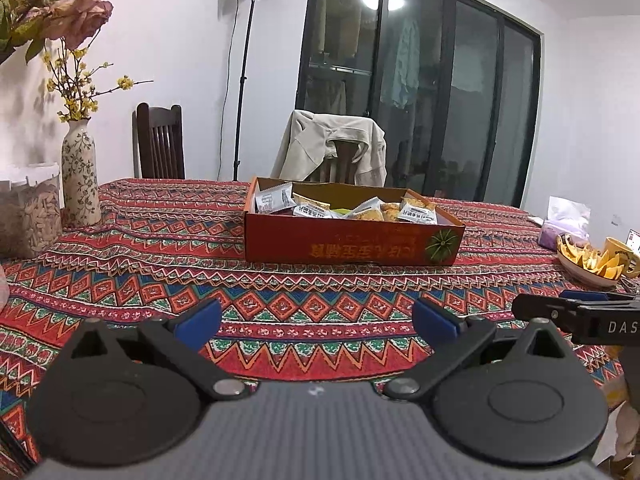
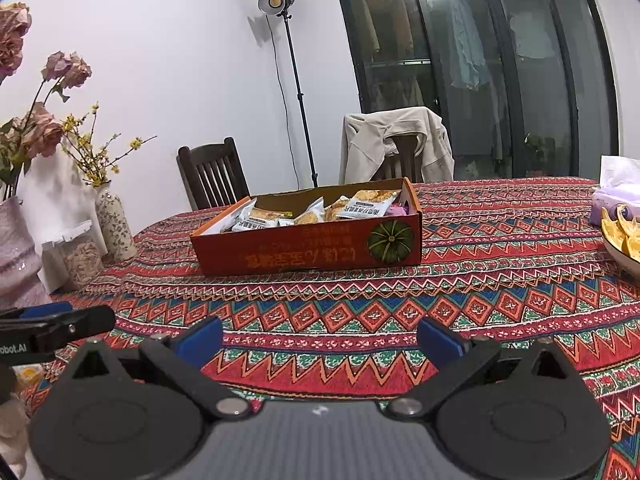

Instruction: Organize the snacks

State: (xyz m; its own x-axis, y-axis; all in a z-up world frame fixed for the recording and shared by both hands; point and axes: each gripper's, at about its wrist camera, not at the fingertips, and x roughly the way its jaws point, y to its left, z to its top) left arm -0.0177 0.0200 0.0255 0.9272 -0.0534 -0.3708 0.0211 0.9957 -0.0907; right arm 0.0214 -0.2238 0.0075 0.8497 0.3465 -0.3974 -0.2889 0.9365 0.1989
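Note:
A shallow red cardboard box (image 1: 352,246) (image 2: 308,250) with a green pumpkin picture stands in the middle of the patterned tablecloth. Several wrapped snack packets (image 1: 312,210) (image 2: 260,216) lie inside it. My left gripper (image 1: 316,322) hovers over the cloth near the front edge, well short of the box, open, with nothing between its blue pads (image 1: 200,320). My right gripper (image 2: 320,340) is also open and empty, at about the same distance from the box. The right gripper's side shows at the right edge of the left wrist view, and the left gripper's at the left edge of the right wrist view.
A flowered vase (image 1: 80,176) (image 2: 116,224) and a clear jar (image 1: 28,216) (image 2: 80,256) stand at the left. A bowl of yellow peels (image 1: 588,262) (image 2: 624,240), a yellow mug (image 1: 624,256) and a tissue pack (image 1: 564,224) (image 2: 616,188) sit at the right. Chairs stand behind the table.

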